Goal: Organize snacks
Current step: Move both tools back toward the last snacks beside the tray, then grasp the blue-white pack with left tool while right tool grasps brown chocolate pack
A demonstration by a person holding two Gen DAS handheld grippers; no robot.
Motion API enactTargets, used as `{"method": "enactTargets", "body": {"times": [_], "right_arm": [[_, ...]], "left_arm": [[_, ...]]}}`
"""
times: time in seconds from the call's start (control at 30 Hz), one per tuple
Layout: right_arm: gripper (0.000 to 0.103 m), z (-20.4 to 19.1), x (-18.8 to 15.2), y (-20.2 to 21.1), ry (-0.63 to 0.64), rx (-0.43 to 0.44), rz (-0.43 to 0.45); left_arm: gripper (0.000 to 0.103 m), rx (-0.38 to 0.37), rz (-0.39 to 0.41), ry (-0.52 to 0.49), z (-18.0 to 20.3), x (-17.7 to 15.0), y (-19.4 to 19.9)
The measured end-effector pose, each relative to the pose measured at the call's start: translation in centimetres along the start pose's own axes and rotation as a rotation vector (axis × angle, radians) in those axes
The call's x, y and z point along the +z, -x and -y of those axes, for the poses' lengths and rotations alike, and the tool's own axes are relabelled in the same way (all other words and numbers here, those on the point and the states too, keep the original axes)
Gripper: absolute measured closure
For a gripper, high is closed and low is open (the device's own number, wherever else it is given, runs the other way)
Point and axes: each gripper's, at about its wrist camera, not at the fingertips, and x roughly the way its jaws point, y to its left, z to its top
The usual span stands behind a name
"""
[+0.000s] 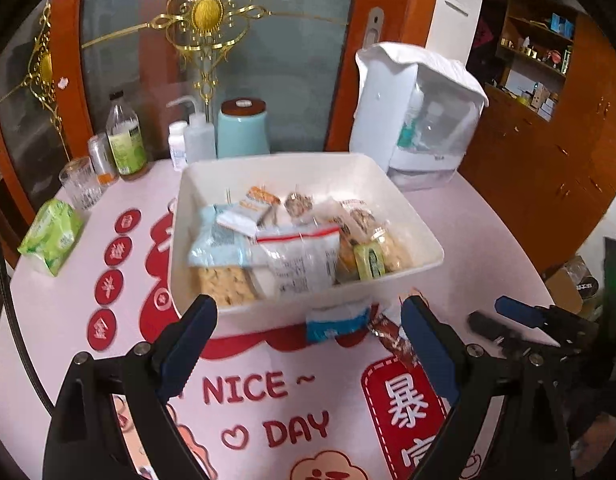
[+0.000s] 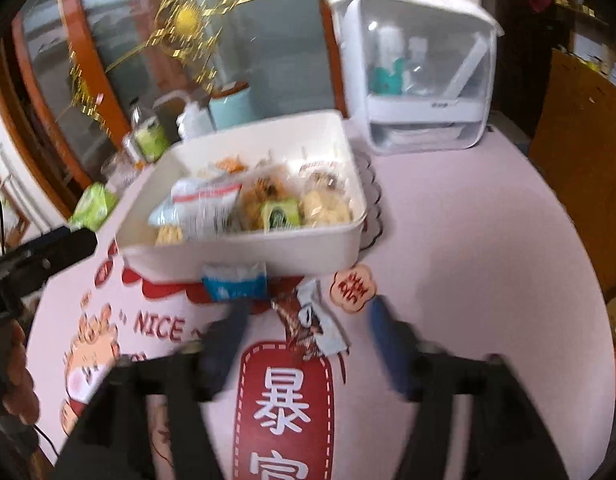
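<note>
Right wrist view: my right gripper (image 2: pixel 308 332) hangs wide open and empty, jaws straddling the brown snack bar (image 2: pixel 308 324) lying on the table mat (image 2: pixel 468 260), with the blue packet (image 2: pixel 233 282) at eleven o'clock against the white bin (image 2: pixel 243 254). My left gripper (image 1: pixel 308 344) is open and empty too. I judge these two are the last snacks outside the bin; next I should lower, close on the bar and lift it in at twelve o'clock.

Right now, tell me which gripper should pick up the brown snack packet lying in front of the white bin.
Right. The right gripper is open, and the brown snack packet lies between its jaws. The left gripper faces the white bin.
</note>
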Motion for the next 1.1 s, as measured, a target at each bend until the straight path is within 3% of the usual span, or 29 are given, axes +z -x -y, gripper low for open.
{"method": "enactTargets", "body": {"times": [0.2,0.47,0.7,0.73,0.77,0.83,1.1], "right_arm": [[0.031,-1.1,-2.1,-5.6,0.093,0.037,-0.088],[0.031,-1.8,-3.1,-11.4,0.188,0.002,-0.160],[0.032,-2.3,-3.6,-12.0,0.236,-0.017,-0.142],[0.036,-2.3,-3.6,-11.9,0.234,-0.021,-0.135],[0.049,-2.2,-3.7,-11.7,0.231,-0.021,-0.127],[0.057,-1.8,-3.6,-11.4,0.229,-0.024,-0.118],[0.059,1.0,-4.0,-10.1,0.139,0.005,-0.122]], "left_arm": [[0.010,0.025,-0.054,0.068,0.1,-3.1,-2.0],[0.010,0.071,-0.102,0.108,0.2,-5.3,-4.4],[0.010,0.088,-0.110,0.118,0.5,-5.4,-5.9],[0.010,0.087,-0.114,0.120,0.6,-5.4,-6.2],[0.010,0.084,-0.119,0.122,0.7,-5.3,-6.7],[0.010,0.071,-0.132,0.127,0.9,-5.3,-7.6],[0.010,0.026,-0.175,0.141,2.8,-4.9,-11.9]]}}
